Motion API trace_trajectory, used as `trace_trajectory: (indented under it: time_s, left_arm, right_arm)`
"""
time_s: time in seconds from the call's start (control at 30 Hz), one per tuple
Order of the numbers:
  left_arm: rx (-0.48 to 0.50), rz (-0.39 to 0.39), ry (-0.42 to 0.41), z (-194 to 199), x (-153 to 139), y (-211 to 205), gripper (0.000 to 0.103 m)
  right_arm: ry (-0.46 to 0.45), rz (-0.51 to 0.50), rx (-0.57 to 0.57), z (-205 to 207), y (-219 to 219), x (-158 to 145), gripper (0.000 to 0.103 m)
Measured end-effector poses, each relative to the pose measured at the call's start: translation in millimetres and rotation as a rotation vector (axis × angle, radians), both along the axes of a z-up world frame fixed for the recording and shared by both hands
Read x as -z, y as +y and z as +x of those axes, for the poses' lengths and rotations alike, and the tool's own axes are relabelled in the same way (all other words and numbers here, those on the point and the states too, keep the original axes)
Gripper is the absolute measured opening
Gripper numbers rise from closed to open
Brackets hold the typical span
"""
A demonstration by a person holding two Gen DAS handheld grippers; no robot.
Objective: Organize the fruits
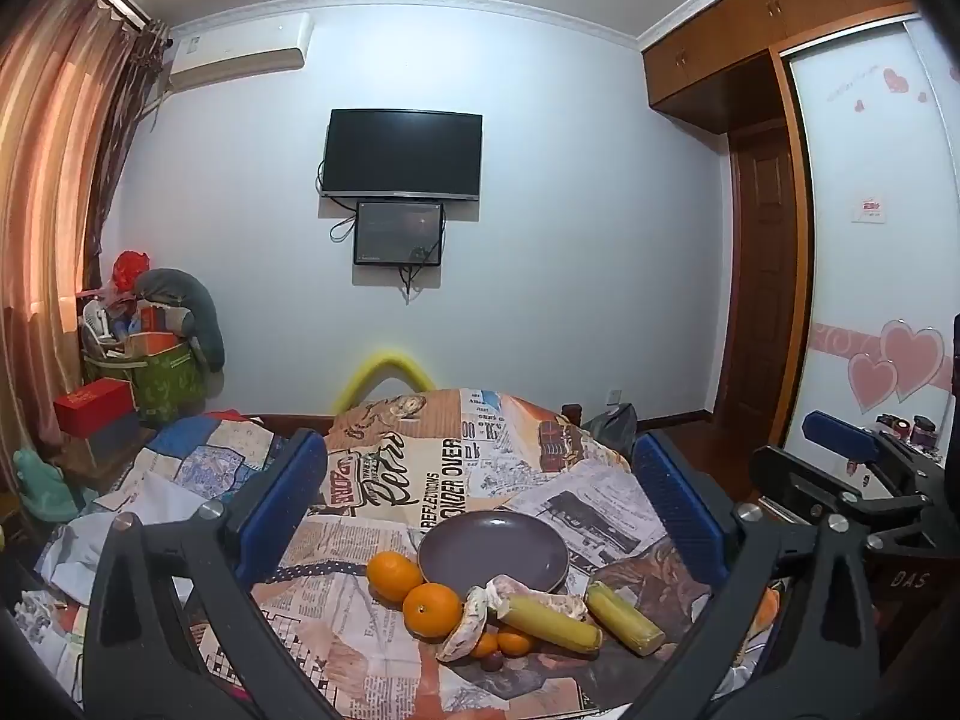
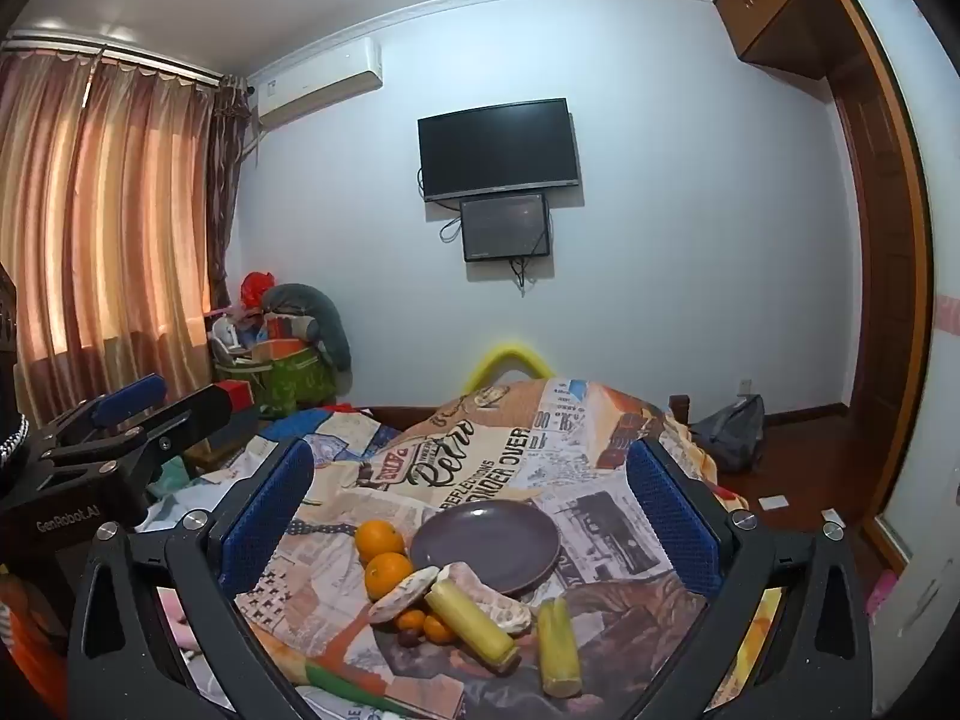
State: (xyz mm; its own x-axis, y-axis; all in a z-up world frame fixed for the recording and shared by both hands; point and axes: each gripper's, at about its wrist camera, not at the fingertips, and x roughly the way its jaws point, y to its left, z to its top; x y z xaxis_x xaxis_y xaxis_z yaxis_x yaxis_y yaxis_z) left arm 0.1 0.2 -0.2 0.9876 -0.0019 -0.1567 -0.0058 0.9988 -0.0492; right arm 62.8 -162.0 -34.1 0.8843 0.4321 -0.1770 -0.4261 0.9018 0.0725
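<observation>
An empty purple plate (image 1: 492, 552) (image 2: 486, 543) lies on a newspaper-print cloth (image 1: 390, 480) (image 2: 480, 456). Left of it sit two oranges (image 1: 393, 576) (image 2: 378, 540). In front lie two yellow sugarcane pieces (image 1: 552, 624) (image 2: 471, 621), peeled pomelo segments (image 1: 465, 627) (image 2: 402, 594), small tangerines (image 1: 507, 642) (image 2: 426, 624) and a small dark fruit (image 1: 492, 660) (image 2: 409, 637). My left gripper (image 1: 477, 444) and right gripper (image 2: 471, 453) hover side by side, short of the pile. Both are open wide with nothing between the blue pads.
The cloth covers a raised surface that drops away on the left and right. A pile of bags and boxes (image 1: 144, 360) (image 2: 276, 360) stands by the curtain. A wardrobe (image 1: 870, 240) and wooden floor (image 2: 798, 468) are on the right. A television (image 1: 402, 153) hangs on the far wall.
</observation>
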Motion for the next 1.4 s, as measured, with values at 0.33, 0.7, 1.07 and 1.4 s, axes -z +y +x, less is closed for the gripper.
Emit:
trace_trajectory:
  time_s: [0.33, 0.7, 1.07, 1.4]
  left_arm:
    - [0.009, 0.004, -0.001, 0.7, -2.6, -3.3, 0.103]
    - [0.028, -0.009, 0.003, -0.1, -3.0, 0.4, 0.103]
    - [0.031, -0.014, 0.0, 0.4, -2.6, 2.5, 0.103]
    - [0.037, -0.019, 0.008, 1.9, 0.0, 2.8, 0.103]
  right_arm:
    - [0.011, 0.005, 0.003, -0.8, 0.2, 0.6, 0.103]
    - [0.013, 0.014, 0.008, -1.5, -3.5, -2.6, 0.103]
    - [0.015, 0.013, 0.01, -1.0, -3.3, -2.6, 0.103]
    - [0.011, 0.01, 0.018, -0.2, -4.4, -3.8, 0.103]
